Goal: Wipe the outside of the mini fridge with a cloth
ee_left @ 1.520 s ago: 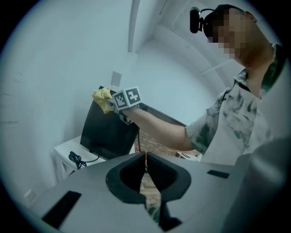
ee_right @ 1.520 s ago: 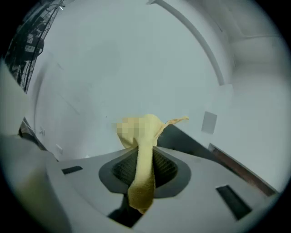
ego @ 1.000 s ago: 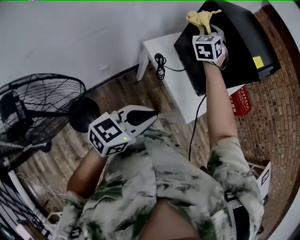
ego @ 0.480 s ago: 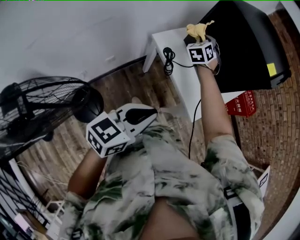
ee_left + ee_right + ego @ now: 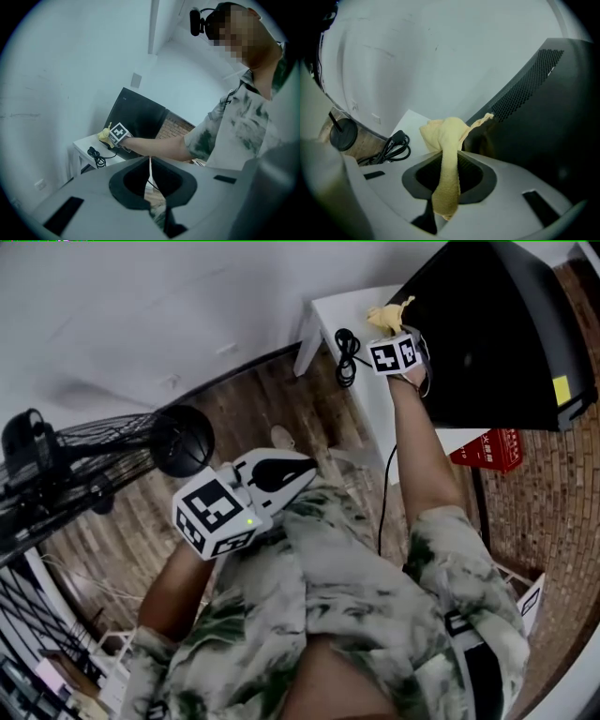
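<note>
Between the closed jaws of the right gripper, a yellow cloth is pinched mid-length. Its bunched end seems to touch the side of the black fridge, low down near the white table beneath. Soft, light and limp, it probably wipes best gripped close to the bunch. The left gripper, well away from the fridge, is shut on nothing.

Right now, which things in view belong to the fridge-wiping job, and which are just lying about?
Job: yellow cloth, black mini fridge, right hand-held gripper clamped on the cloth.
Lying about or idle: coiled black cable, floor fan, red box, left hand-held gripper shut and empty.
</note>
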Tool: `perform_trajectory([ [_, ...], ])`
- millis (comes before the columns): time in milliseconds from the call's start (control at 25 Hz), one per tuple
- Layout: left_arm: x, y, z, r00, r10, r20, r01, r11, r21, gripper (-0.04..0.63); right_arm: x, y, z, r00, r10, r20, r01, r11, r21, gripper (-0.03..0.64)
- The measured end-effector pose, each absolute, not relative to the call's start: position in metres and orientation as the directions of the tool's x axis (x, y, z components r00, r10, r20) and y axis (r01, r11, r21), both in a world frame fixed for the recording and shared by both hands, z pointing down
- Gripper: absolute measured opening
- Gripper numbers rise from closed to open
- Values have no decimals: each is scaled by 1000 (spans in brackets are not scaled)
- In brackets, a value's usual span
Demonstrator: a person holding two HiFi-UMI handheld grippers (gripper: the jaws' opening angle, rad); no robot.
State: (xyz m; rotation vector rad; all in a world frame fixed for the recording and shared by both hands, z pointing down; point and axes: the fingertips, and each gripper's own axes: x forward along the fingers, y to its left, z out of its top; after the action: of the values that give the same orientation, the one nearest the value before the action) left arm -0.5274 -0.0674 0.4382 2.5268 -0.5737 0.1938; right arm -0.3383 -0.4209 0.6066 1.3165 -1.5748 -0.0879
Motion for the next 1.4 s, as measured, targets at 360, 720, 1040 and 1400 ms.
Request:
perform_trajectory([
  [360,-527,-76,449,887,-360,289,-460,-744,485,32,-333,-419,666,121,-688,715,-700,452,553,87],
  [720,-527,-73,456,886,-348,305,-460,-740,491,32,-334,-397,682,31,-660,751,-775,459,435,87],
  [1040,-511,-41,446,901,-321,291,-427,-777,462,32,-314,-323,668,-72,-654,753,-861,422,284,87],
  [1400,-483,-2,439,928,-266,262,-358,-832,424,32,-307,-212,614,-270,-696,665,-901,426,80,87],
])
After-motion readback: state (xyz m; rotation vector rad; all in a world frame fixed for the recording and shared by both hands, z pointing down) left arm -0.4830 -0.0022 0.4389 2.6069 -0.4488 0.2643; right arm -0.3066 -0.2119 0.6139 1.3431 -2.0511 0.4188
